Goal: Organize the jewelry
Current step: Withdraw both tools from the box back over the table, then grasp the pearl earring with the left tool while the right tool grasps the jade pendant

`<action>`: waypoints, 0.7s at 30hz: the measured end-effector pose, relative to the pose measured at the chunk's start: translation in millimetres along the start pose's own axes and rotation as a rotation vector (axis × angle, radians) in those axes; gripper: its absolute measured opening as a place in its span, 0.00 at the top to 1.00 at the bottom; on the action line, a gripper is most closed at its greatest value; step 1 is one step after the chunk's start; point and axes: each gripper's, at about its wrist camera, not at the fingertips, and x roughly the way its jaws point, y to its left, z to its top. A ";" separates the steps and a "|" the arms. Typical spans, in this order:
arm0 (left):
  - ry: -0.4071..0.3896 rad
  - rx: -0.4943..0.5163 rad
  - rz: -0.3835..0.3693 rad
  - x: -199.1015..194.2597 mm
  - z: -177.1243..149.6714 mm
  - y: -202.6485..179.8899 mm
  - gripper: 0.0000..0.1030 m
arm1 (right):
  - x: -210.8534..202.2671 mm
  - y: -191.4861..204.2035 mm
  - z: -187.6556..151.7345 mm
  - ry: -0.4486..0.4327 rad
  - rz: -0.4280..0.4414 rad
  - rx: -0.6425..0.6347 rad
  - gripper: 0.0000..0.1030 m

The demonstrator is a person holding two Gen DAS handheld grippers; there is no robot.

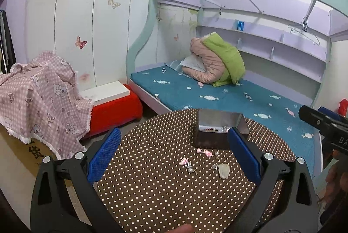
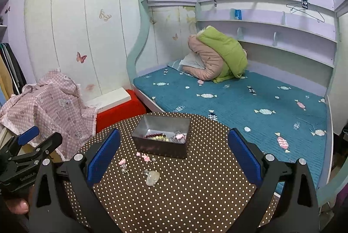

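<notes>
A dark metal box stands on the round polka-dot table; a beaded bracelet and pink pieces lie inside it. In front of the box, loose jewelry lies on the cloth: pink earrings, another pink piece and a pale stone pendant. The left wrist view shows the same box, pink earrings and pendant. My left gripper and my right gripper both hover open above the table, short of the jewelry, holding nothing.
A bed with a teal blanket and a pink-and-green quilt lies behind the table. A red stool and a pink checked cloth stand at left. A hand holds the left gripper's handle.
</notes>
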 end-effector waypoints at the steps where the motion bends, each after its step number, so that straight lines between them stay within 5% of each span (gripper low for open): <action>1: 0.011 0.004 0.001 3.3 -4.1 -0.3 0.05 | 2.0 0.0 -2.3 0.009 -0.003 -0.002 0.08; 21: 0.301 0.049 0.016 125.7 -79.5 -8.9 0.05 | 78.0 -4.1 -55.1 0.249 -0.007 -0.006 0.08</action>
